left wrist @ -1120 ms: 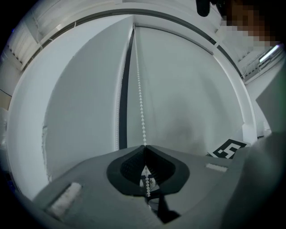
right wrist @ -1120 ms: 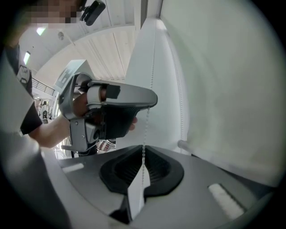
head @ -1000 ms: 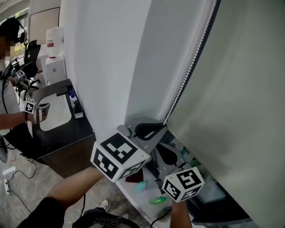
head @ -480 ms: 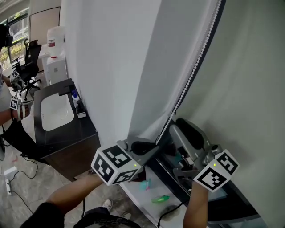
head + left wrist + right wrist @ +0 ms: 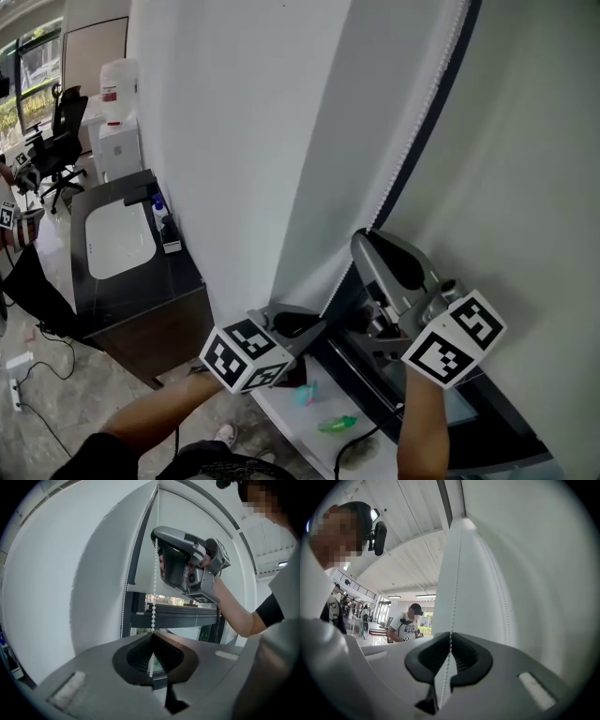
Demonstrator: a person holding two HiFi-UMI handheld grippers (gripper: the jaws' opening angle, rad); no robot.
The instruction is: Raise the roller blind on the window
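The pale roller blind [image 5: 506, 187] hangs over the window. Its white bead chain [image 5: 403, 159] runs down along the dark frame. My right gripper [image 5: 364, 238] is the upper one. Its jaws have just been closing and now pinch the bead chain [image 5: 457, 573] at their tips [image 5: 450, 637]. Lower down, my left gripper [image 5: 322, 319] is shut on the same chain [image 5: 154, 588], which passes between its jaws [image 5: 152, 637] and dangles below them. In the left gripper view the right gripper [image 5: 187, 566] shows above, on the chain.
A black counter with a white sink [image 5: 117, 239] stands to the left, with a water dispenser [image 5: 117, 112] and an office chair [image 5: 61, 131] behind. Small green items [image 5: 333, 424] lie on the white sill below the grippers. A person [image 5: 405, 623] stands in the background.
My right gripper has gone up the chain and taken hold of it higher. My left gripper has come down with the chain in its jaws.
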